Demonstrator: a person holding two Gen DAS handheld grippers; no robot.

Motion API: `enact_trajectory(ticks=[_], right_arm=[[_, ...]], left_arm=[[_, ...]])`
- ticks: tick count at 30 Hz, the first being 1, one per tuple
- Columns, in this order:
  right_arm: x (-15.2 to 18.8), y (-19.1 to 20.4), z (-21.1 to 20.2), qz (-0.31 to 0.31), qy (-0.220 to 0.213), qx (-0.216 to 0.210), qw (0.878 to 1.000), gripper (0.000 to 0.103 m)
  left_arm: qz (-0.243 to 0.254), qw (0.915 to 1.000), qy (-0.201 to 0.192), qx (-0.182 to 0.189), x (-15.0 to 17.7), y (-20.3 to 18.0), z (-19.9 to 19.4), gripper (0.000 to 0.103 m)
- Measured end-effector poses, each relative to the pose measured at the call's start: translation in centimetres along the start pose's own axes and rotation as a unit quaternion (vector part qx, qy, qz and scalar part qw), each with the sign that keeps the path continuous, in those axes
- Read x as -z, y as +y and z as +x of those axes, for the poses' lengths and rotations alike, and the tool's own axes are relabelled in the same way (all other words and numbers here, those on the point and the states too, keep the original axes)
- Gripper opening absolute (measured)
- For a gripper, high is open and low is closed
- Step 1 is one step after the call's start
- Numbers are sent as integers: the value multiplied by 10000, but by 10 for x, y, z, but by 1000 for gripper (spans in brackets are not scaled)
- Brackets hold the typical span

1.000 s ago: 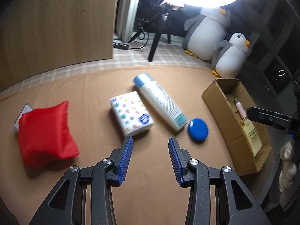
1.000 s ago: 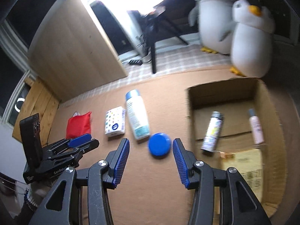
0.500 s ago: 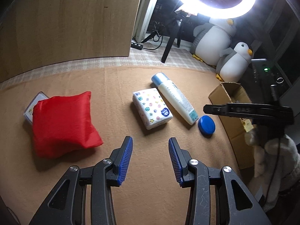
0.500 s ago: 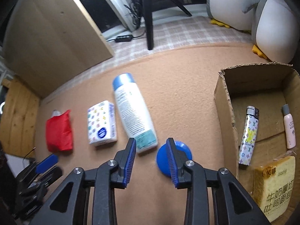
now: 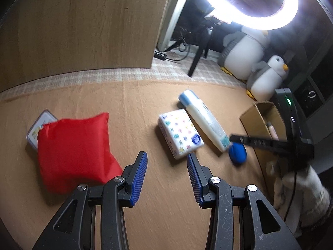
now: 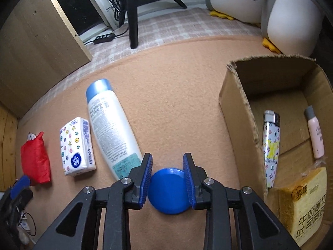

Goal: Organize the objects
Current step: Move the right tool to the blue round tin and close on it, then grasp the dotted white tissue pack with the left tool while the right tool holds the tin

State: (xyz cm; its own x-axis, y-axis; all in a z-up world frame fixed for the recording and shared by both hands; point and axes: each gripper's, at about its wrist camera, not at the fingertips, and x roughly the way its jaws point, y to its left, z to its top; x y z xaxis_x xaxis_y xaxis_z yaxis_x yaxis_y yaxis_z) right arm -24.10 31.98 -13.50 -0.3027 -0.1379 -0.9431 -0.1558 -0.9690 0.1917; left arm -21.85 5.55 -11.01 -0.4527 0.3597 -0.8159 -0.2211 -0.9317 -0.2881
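The right hand-held gripper (image 6: 167,180) has just been closing around the blue disc (image 6: 169,190), which lies flat on the carpet just left of the cardboard box (image 6: 237,112); its pads sit against the disc's rim on both sides. The disc looks like hard, smooth plastic, light and stiff but likely slippery, so pinching it across the widest part seems best. The left hand-held gripper (image 5: 167,174) hangs open and empty, far left of the box, near the red pouch (image 5: 75,152).
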Motion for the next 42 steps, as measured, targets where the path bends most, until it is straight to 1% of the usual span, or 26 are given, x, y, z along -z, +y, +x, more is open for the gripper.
enact_trajectory(ticks=[4, 6, 7, 8, 10, 12, 16, 21, 25, 32, 42], right_arm=[[8, -4, 2, 124, 67, -151, 9998, 27], [11, -5, 1, 141, 74, -194, 9997, 27], [12, -5, 0, 142, 82, -220, 9996, 27], [14, -4, 0, 134, 101, -256, 9995, 27], [17, -3, -1, 97, 119, -293, 9995, 27], [20, -2, -1, 63, 137, -333, 9993, 27], [23, 0, -1, 24, 135, -370, 9992, 27], [25, 0, -1, -36, 143, -429, 9990, 27], [27, -1, -1, -85, 144, -444, 9989, 27], [29, -2, 0, -107, 137, -461, 9988, 27], [40, 7, -2, -331, 51, -410, 9986, 27]], left_arm=[[-150, 9999, 1, 19, -24, 6, 16, 43], [-193, 9998, 6, 59, -38, 7, 26, 46], [-193, 9998, 9, 40, -46, 5, 33, 50], [-181, 9998, 4, 16, -51, 3, 38, 52], [-141, 9999, 8, -13, -63, -1, 50, 52], [-93, 9999, 128, -38, -73, -6, 67, 52], [1, 9992, 350, -171, -80, -11, 93, 52], [46, 9982, 560, -193, -80, -13, 113, 52], [182, 9977, 631, -194, -75, -18, 118, 52], [444, 9967, 656, -187, -64, -28, 116, 52], [1035, 9922, 677, -154, -33, -44, 102, 52]])
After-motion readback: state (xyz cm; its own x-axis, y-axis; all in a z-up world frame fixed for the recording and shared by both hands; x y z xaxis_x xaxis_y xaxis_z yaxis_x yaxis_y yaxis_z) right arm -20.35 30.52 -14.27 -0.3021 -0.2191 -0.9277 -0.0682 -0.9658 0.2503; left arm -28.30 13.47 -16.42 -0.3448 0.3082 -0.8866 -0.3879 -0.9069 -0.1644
